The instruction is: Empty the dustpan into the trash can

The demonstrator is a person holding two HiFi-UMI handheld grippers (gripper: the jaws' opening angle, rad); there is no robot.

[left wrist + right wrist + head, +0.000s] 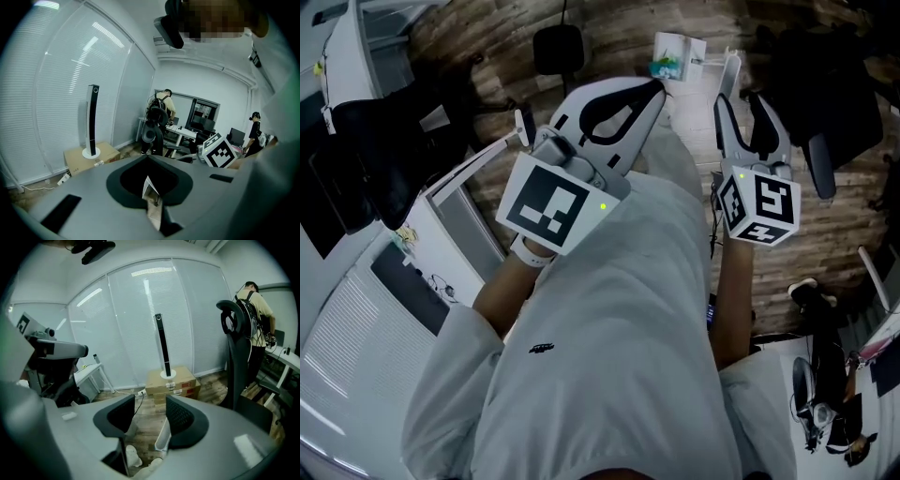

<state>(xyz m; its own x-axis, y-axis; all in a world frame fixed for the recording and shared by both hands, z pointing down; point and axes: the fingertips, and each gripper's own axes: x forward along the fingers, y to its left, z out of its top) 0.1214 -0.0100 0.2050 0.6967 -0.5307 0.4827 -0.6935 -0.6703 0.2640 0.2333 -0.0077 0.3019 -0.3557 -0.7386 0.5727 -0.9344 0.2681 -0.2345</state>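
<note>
In the head view I look down past a white shirt at a wooden floor. My left gripper [654, 89] is shut; in the left gripper view a thin scrap of paper [152, 201] sits pinched in the seam of my left gripper [147, 158]. My right gripper [741, 105] stands open with nothing between its fingers. Beyond it on the floor lie a white dustpan-like thing [680, 52] with teal bits and a white upright piece [729, 70]. In the right gripper view, a long white edge [164, 437] and crumpled paper [131, 455] lie on the floor below my right gripper [147, 413]. I cannot pick out a trash can for certain.
A dark round-cornered thing [558, 47] sits on the floor ahead. A black office chair [239, 357] stands at the right, and a tower fan [161, 345] stands on cardboard boxes [171, 383] by the blinds. White desks [394, 281] flank my left side. People work at the back desks.
</note>
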